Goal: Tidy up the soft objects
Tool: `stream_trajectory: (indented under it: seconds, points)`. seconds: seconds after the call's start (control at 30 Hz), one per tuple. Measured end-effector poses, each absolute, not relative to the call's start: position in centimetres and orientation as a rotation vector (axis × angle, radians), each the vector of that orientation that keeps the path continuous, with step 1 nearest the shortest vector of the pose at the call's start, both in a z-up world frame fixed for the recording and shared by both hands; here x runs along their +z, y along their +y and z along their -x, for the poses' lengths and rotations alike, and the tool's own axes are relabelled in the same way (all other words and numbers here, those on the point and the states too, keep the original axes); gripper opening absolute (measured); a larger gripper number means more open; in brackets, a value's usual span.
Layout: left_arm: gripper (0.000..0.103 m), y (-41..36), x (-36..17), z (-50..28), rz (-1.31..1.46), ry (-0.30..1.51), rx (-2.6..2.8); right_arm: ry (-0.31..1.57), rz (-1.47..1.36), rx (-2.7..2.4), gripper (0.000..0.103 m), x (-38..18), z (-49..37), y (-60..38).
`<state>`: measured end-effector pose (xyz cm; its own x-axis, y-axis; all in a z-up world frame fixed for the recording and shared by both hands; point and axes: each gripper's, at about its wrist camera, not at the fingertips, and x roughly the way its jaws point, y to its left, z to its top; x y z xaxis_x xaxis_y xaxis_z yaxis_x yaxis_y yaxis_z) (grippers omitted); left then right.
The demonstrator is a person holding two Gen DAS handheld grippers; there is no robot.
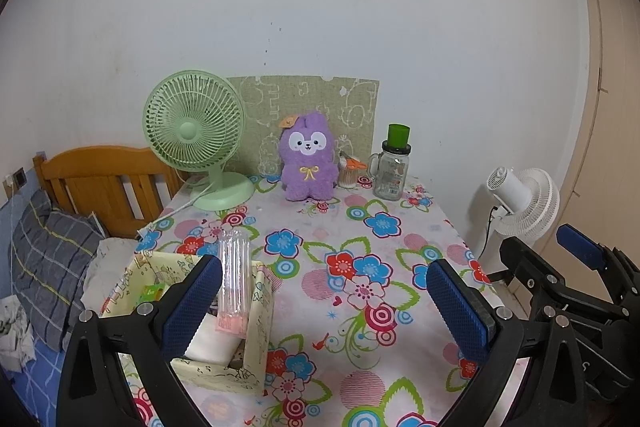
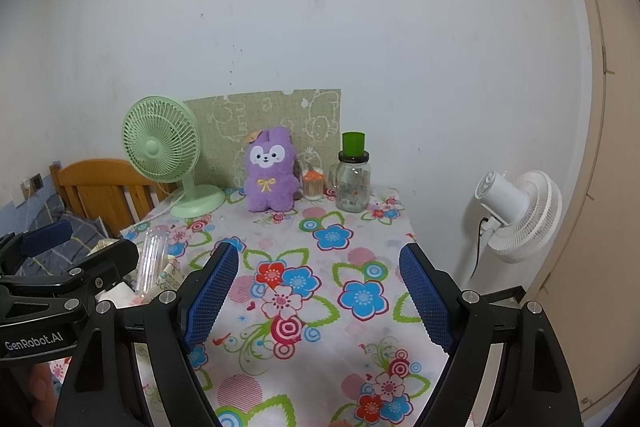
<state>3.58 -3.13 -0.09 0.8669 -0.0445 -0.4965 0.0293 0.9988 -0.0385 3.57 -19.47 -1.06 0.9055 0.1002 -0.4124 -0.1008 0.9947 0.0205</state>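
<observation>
— Where is the purple plush rabbit (image 1: 307, 157) seen relative to the tongs?

— It is seated upright at the far edge of the surface (image 1: 320, 227), against the green patterned board (image 1: 320, 99), well apart from both tongs. The left tongs (image 1: 328, 303) are spread wide and nothing is held between them; the right tongs (image 2: 320, 301) are likewise spread wide and empty. Only flowered cloth is seen between each pair of blue pads.

— What is placed around the rabbit?

— A green desk fan (image 1: 196, 139) is stood to its left, and a small container with an orange top (image 1: 349, 173) just to its right, followed by a glass mug jar (image 1: 390, 175) on which a green cup (image 1: 399, 134) is set. A white floor fan (image 1: 524, 203) is seen beyond the right edge of the surface.

— Is anything found in the way?

— A patterned open box (image 1: 248, 351) is set at the near left corner, just beside the left tongs' left pad, and a clear plastic tube (image 1: 234, 287) is stood up out of it. The middle of the surface towards the rabbit is crossed by nothing. A wooden bed headboard (image 1: 104, 179) is seen at the left.
</observation>
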Motion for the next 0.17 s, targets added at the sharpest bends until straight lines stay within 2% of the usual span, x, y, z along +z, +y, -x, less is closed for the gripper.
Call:
stream_trajectory:
  seconds: [0.17]
  points:
    - [0.103,-3.45,0.21,-3.05,-0.008,0.479,-0.005,0.429,0.006,0.102,0.085,-1.1,-3.68,-19.36]
